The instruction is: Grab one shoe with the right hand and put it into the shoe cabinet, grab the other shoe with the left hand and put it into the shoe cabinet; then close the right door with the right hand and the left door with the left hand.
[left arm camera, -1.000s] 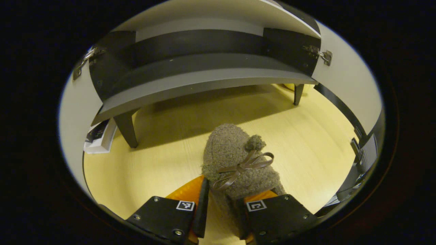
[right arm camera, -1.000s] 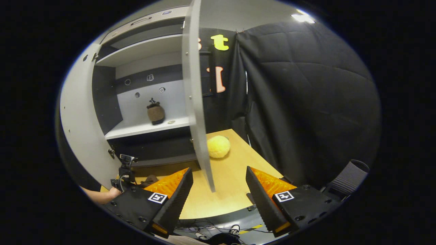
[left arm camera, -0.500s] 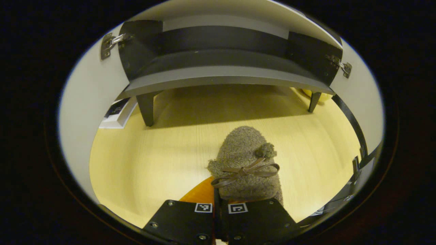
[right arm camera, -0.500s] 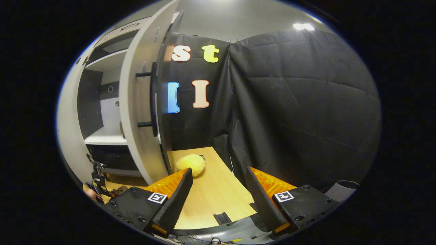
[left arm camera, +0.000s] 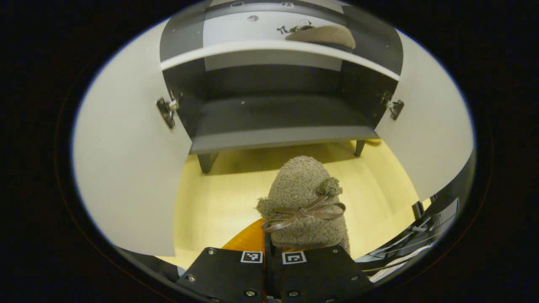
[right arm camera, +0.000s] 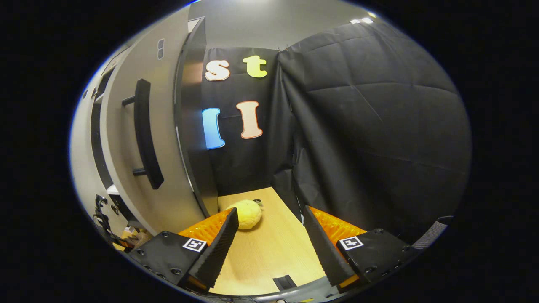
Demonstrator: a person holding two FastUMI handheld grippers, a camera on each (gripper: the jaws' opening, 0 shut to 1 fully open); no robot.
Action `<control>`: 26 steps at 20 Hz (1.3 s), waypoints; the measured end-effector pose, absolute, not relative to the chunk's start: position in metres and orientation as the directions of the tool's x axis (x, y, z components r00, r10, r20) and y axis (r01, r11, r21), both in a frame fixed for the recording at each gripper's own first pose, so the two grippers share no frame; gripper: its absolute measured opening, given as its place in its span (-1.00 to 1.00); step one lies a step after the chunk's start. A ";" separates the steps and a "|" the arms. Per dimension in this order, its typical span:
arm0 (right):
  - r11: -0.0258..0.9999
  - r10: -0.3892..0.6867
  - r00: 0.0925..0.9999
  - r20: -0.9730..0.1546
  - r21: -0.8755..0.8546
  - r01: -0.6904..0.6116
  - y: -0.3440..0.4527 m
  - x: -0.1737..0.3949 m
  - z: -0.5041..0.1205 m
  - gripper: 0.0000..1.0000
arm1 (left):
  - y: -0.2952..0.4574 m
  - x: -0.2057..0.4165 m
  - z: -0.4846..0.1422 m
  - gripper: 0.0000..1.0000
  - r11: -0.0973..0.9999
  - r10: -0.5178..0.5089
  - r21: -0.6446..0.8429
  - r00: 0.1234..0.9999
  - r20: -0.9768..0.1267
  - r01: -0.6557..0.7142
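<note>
- Up close, left gripper [left arm camera: 269, 248]: fingers pressed together on the heel end of a fuzzy brown shoe [left arm camera: 304, 200], toe pointing away, bow on top.
- Beyond the toe: wooden tabletop [left arm camera: 210, 202], then the shoe cabinet [left arm camera: 273, 122], both doors swung wide to either side.
- Higher, on the white shelf [left arm camera: 252, 45]: the other shoe [left arm camera: 322, 34].
- Right gripper [right arm camera: 269, 235]: fingers spread, nothing between them.
- Ahead, just off its left finger: yellow plush ball [right arm camera: 247, 213].
- Further left: right door [right arm camera: 126, 139] with dark handle [right arm camera: 145, 134].
</note>
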State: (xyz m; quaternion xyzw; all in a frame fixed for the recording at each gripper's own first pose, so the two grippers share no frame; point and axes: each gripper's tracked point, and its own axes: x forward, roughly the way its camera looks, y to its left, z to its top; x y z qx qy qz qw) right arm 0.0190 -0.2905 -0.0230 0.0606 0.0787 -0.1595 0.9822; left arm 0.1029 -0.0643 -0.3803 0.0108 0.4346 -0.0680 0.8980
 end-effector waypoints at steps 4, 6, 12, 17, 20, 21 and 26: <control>0.947 -0.287 0.945 -0.157 0.103 0.305 -0.297 0.036 -0.017 0.96 | -0.087 0.102 -0.383 -0.96 0.988 -0.115 -0.009 0.690 -0.715 0.155; 0.951 -0.278 0.948 -0.153 0.098 0.295 -0.299 0.041 -0.014 0.96 | -0.092 0.107 -0.375 -0.96 0.989 -0.109 0.004 0.732 -0.673 0.151; 0.947 -0.280 0.950 -0.140 0.120 0.297 -0.304 0.046 -0.011 0.96 | -0.105 0.147 -0.356 -0.96 0.990 -0.110 0.013 0.817 -0.567 0.142; 0.920 -0.339 0.933 -0.122 0.164 0.355 -0.319 0.030 -0.008 0.84 | -0.105 0.188 -0.326 -0.96 0.993 -0.091 0.024 0.861 -0.501 0.119; 0.897 -0.390 0.914 -0.115 0.178 0.405 -0.331 0.011 -0.008 0.84 | -0.093 0.215 -0.315 -0.96 0.991 -0.053 0.087 0.890 -0.454 0.103; 0.890 -0.408 0.906 -0.111 0.174 0.422 -0.335 0.005 -0.009 0.84 | -0.086 0.231 -0.311 -0.96 0.989 -0.038 0.114 0.897 -0.440 0.097; 0.843 -0.502 0.861 -0.076 0.181 0.507 -0.350 -0.032 0.004 0.96 | -0.070 0.295 -0.317 -0.97 0.981 0.001 0.179 0.918 -0.398 0.077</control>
